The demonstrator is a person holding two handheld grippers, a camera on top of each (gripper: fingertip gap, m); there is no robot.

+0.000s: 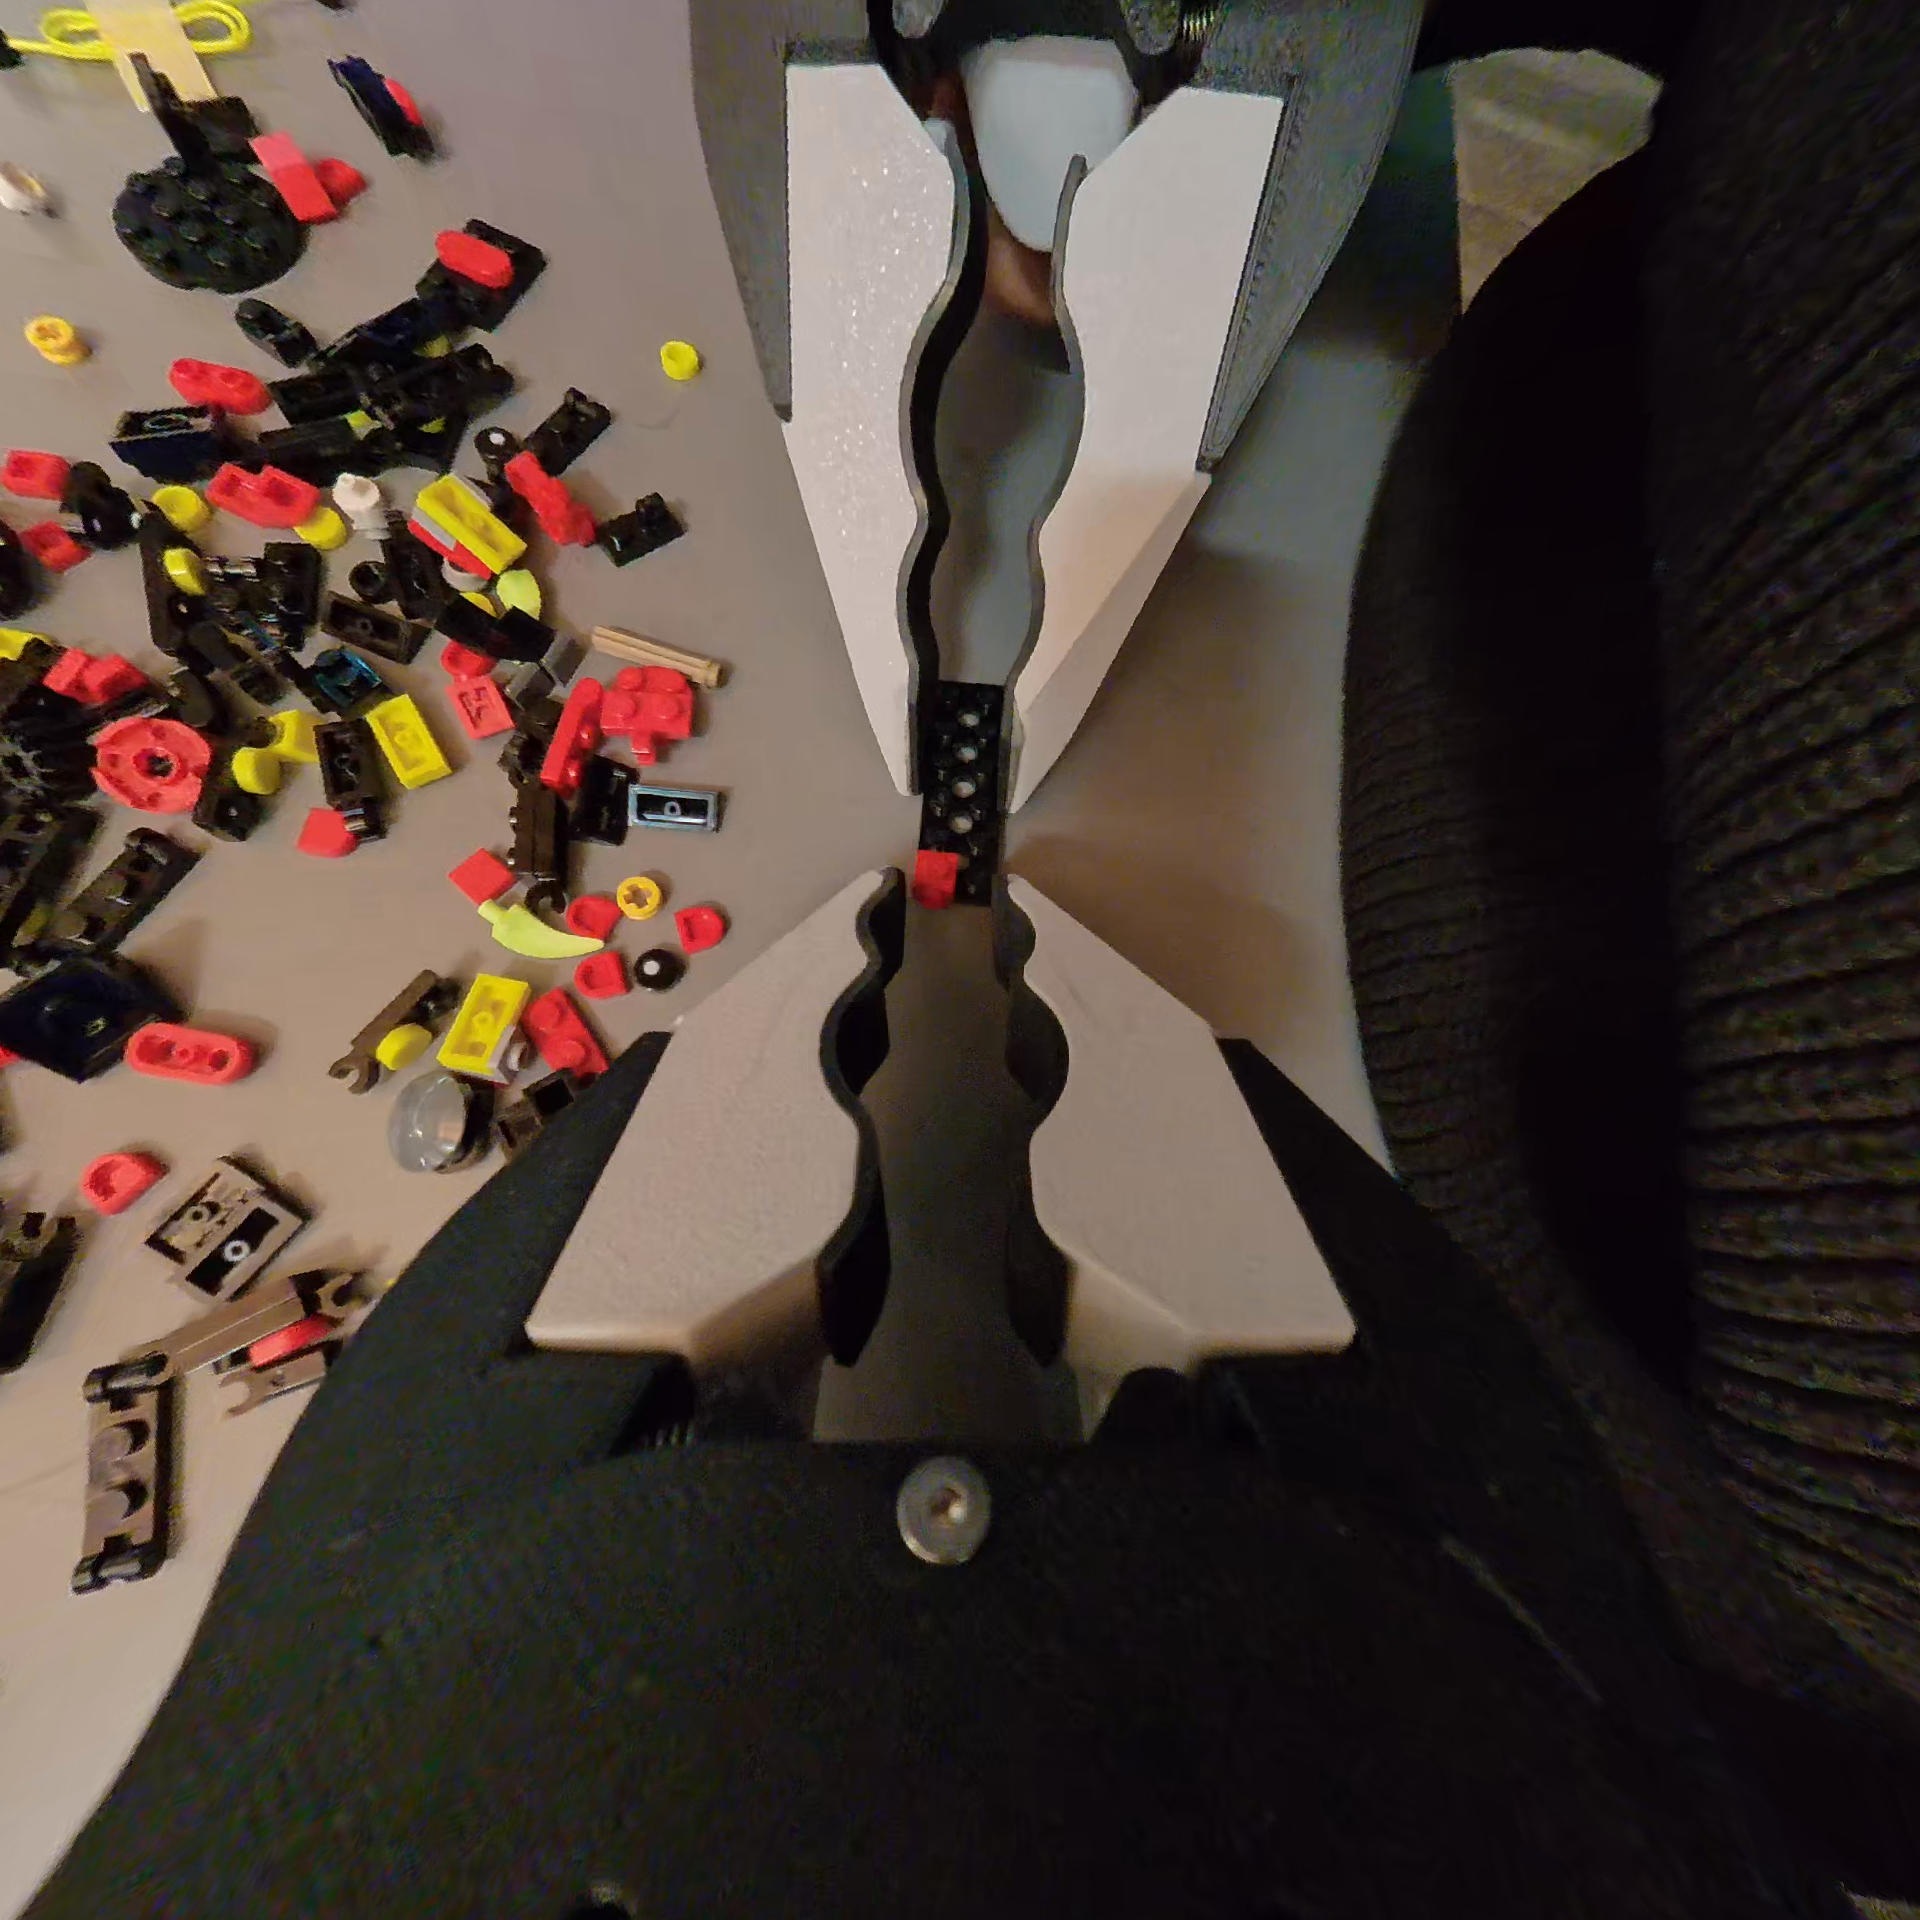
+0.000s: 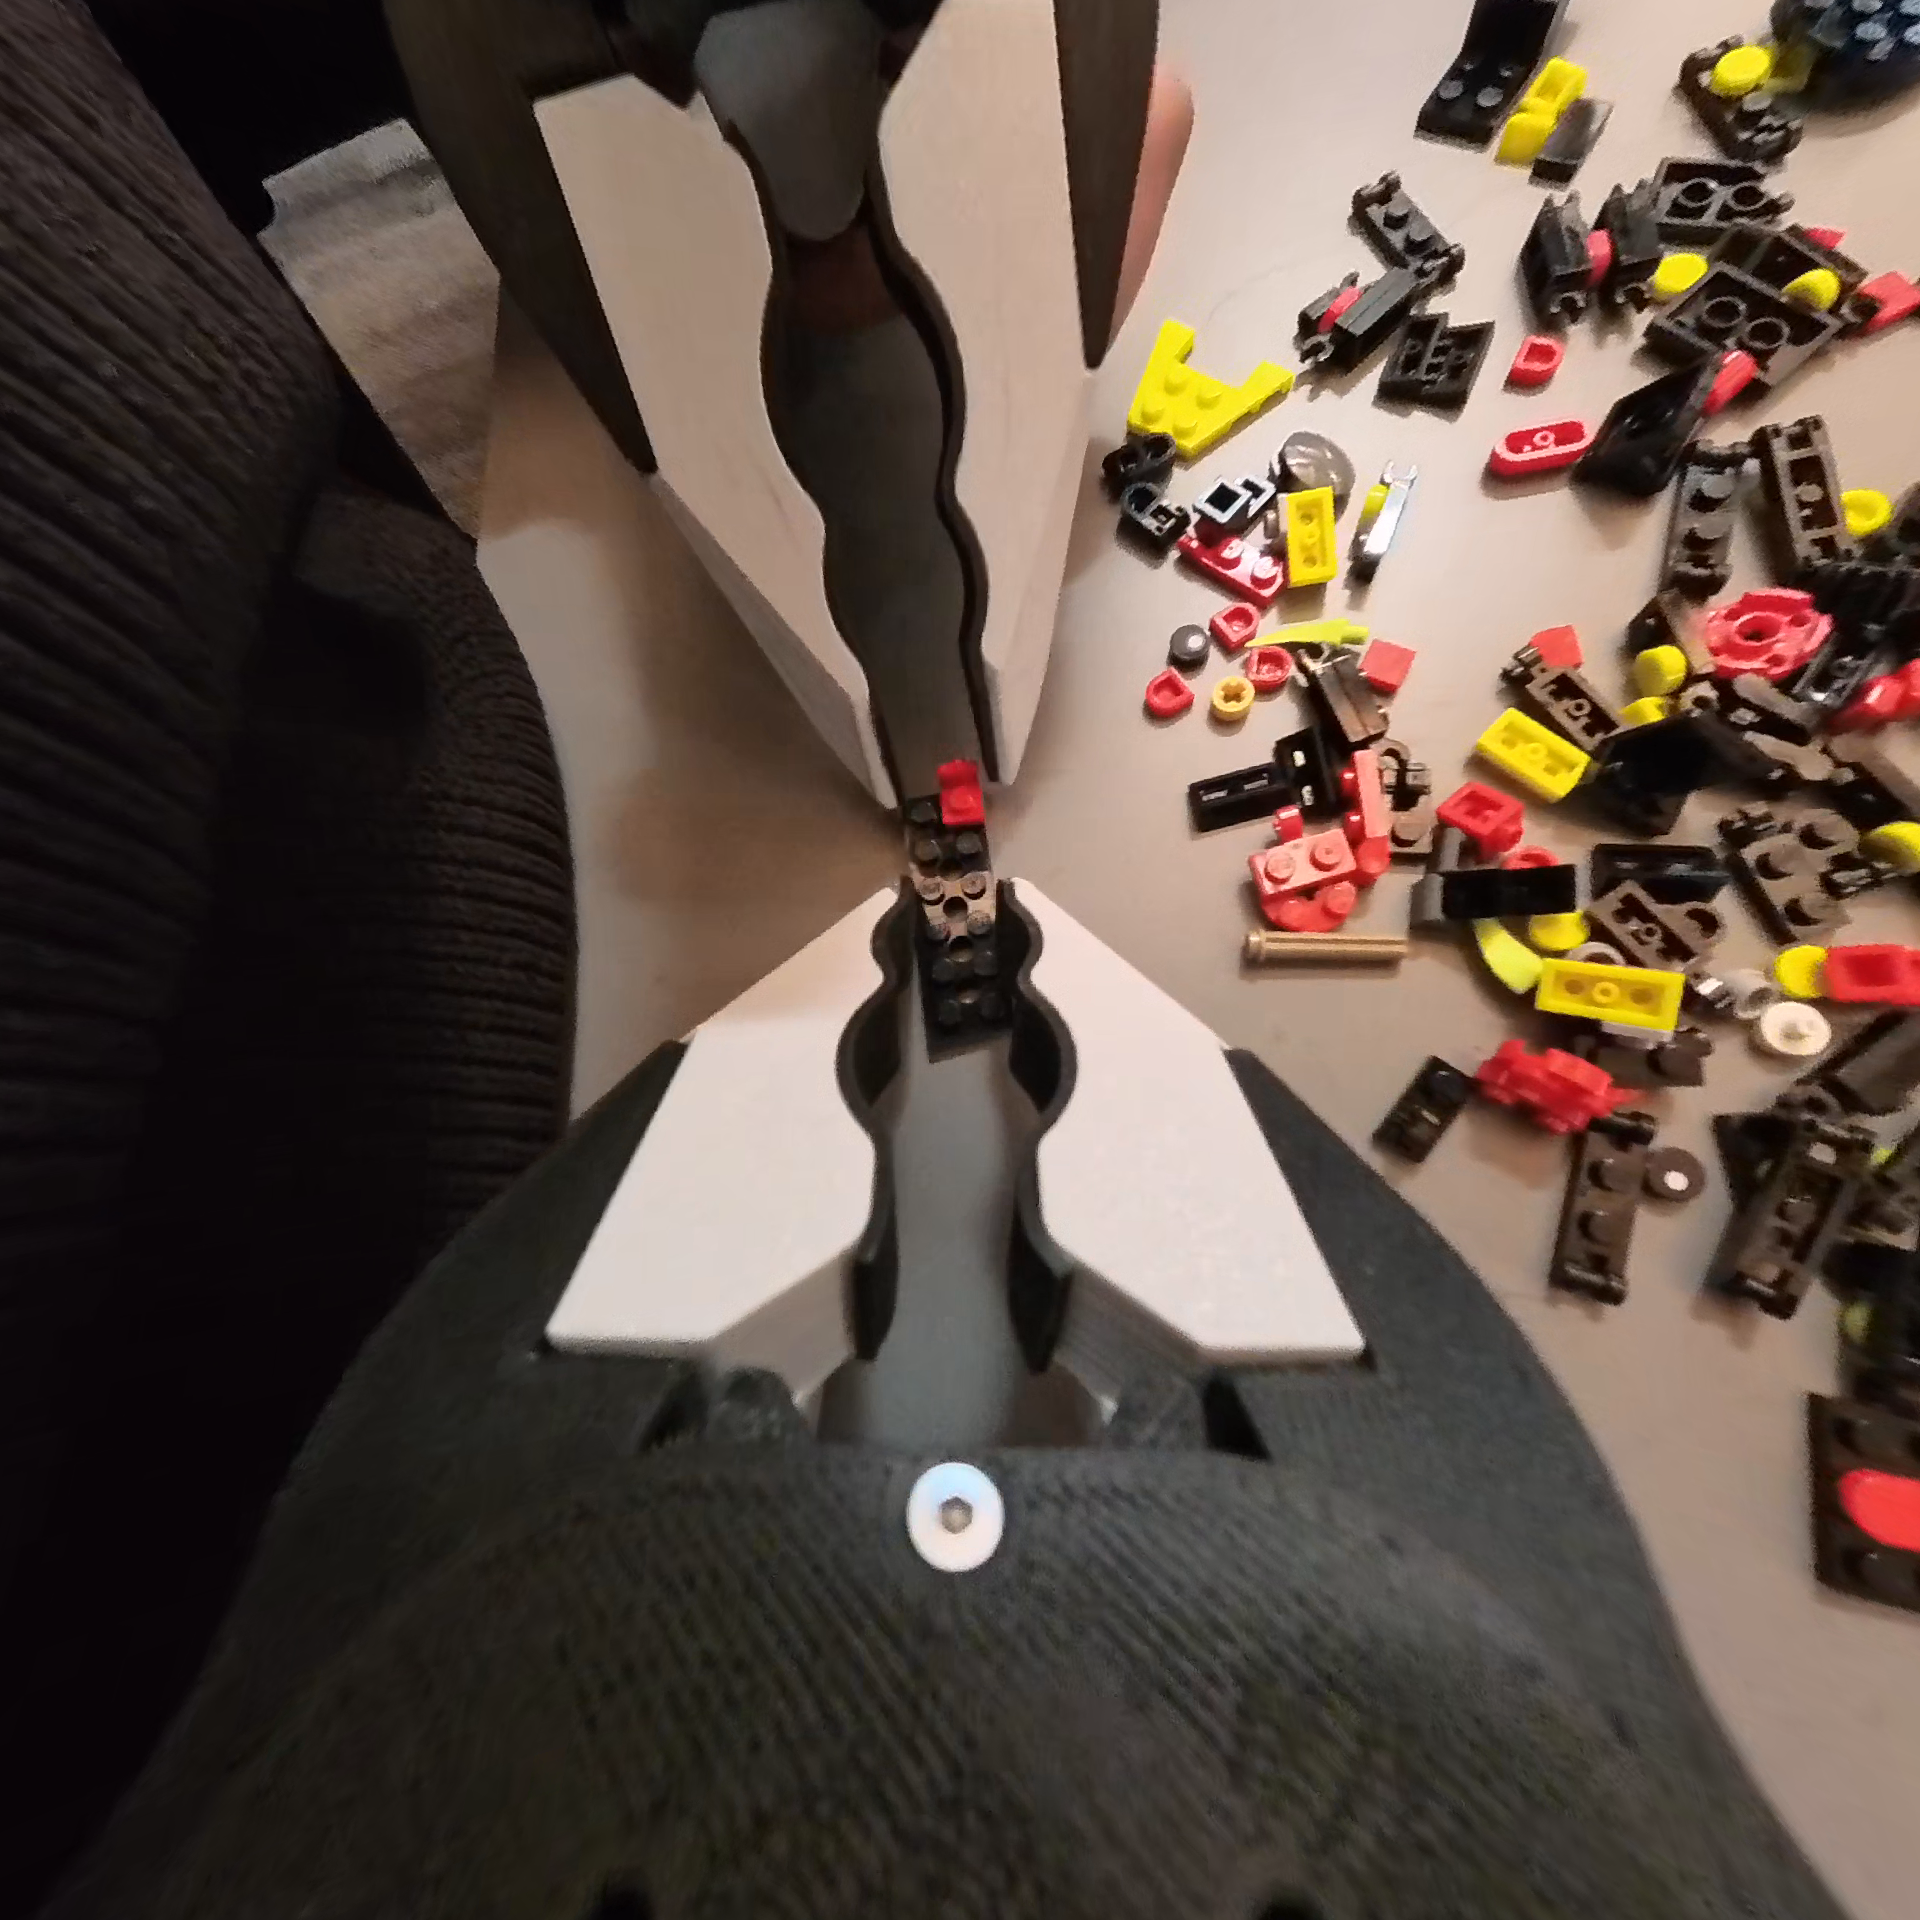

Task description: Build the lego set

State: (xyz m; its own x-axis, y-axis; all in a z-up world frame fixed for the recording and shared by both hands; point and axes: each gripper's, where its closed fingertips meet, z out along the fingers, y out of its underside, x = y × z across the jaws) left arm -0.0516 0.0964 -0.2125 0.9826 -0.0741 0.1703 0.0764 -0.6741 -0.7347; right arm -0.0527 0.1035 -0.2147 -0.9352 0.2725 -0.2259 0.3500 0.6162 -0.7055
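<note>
My right gripper (image 2: pixel 951 894) clamps a black studded plate (image 2: pixel 961 956) lengthwise between its tips. Opposite, tip to tip, my left gripper (image 1: pixel 948 883) has its fingers nearly together around a small red piece (image 1: pixel 933 876) at the plate's far end; firm contact I cannot tell. Loose bricks (image 2: pixel 1558 727) litter the grey table (image 2: pixel 1143 1039) beside both tools.

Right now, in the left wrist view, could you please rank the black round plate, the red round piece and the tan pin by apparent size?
1. Black round plate
2. Red round piece
3. Tan pin, thinnest; its length roughly matches the red piece's width.
</note>
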